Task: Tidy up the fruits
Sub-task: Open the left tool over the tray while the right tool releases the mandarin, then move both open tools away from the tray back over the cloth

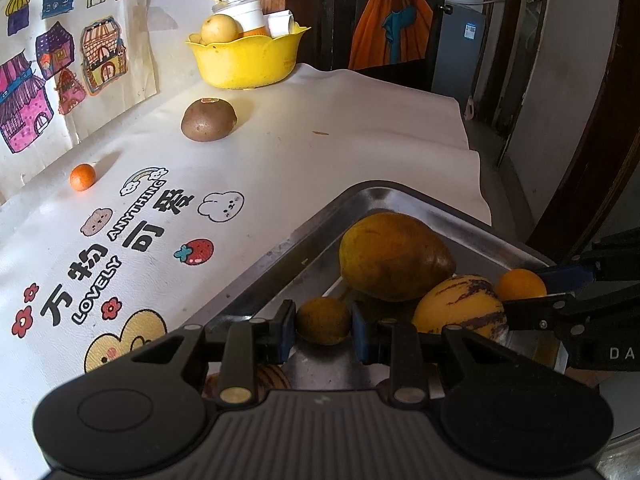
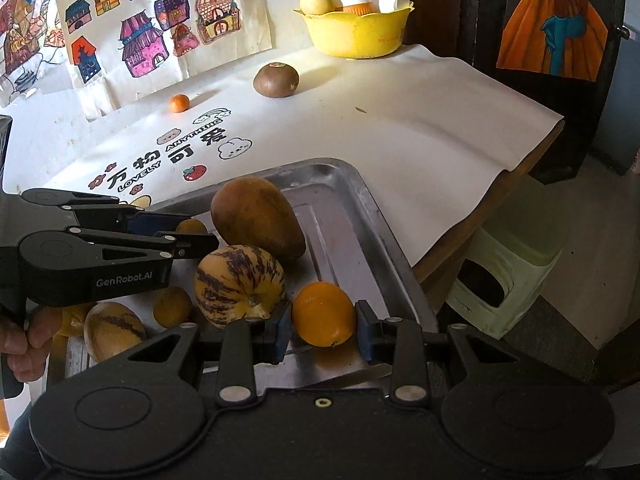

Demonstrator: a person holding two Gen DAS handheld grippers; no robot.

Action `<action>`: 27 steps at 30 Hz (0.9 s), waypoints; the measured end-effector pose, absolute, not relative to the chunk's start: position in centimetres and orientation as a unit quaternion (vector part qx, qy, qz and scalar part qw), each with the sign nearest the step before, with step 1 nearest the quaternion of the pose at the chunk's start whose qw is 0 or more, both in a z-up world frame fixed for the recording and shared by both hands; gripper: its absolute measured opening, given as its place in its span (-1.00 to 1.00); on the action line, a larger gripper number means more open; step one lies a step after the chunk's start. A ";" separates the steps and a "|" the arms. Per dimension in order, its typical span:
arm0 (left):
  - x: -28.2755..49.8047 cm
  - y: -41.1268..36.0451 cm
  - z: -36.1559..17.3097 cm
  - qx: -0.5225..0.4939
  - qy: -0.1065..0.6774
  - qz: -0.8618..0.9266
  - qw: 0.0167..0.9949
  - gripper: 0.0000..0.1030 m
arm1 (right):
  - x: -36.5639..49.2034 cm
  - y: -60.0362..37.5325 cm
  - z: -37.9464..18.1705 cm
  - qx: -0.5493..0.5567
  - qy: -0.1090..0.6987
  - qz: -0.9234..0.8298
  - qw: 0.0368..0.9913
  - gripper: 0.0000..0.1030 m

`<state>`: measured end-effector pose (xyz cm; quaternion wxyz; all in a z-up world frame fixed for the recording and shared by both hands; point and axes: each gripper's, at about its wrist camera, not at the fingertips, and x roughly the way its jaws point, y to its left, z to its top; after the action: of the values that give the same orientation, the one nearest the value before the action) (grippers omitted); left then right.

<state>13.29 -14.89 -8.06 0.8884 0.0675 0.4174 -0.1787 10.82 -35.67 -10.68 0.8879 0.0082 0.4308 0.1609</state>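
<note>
Left gripper is clamped on a small brownish fruit, right gripper on an orange fruit; both are held over the steel tray, likely for sorting.

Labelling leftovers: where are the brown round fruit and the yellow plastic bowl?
brown round fruit [image 1: 208, 120]: left wrist view, middle of its skin.
yellow plastic bowl [image 2: 356, 34]: right wrist view, front wall.

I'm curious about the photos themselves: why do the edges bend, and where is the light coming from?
Both wrist views are fisheye, so edges bow and corners go black. Left view: the brown fruit casts a shadow rightward. Right view: the metal tray shows soft glare.
</note>
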 end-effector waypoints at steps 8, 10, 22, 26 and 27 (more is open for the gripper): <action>13.4 -14.9 -8.1 0.072 0.418 -0.175 0.889 -0.32 | 10.5 -35.7 -10.7 0.006 0.430 0.160 0.888 -0.25; 13.4 -14.9 -8.1 0.069 0.418 -0.175 0.889 -0.22 | 10.5 -35.8 -10.5 0.004 0.428 0.160 0.889 -0.23; 13.3 -14.4 -7.7 0.057 0.414 -0.170 0.893 0.52 | 9.8 -35.6 -9.4 -0.001 0.418 0.159 0.894 -0.16; 13.2 -14.0 -7.4 0.052 0.409 -0.168 0.895 0.63 | 9.6 -35.4 -9.0 -0.004 0.414 0.158 0.896 -0.09; 13.2 -13.9 -7.3 0.051 0.409 -0.167 0.896 0.65 | 9.5 -35.4 -8.9 -0.004 0.414 0.158 0.897 -0.06</action>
<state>13.19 -13.89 -7.33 0.8955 0.0506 0.4092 -0.1674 9.53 -35.35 -8.88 0.8965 -0.0045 0.4138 0.1580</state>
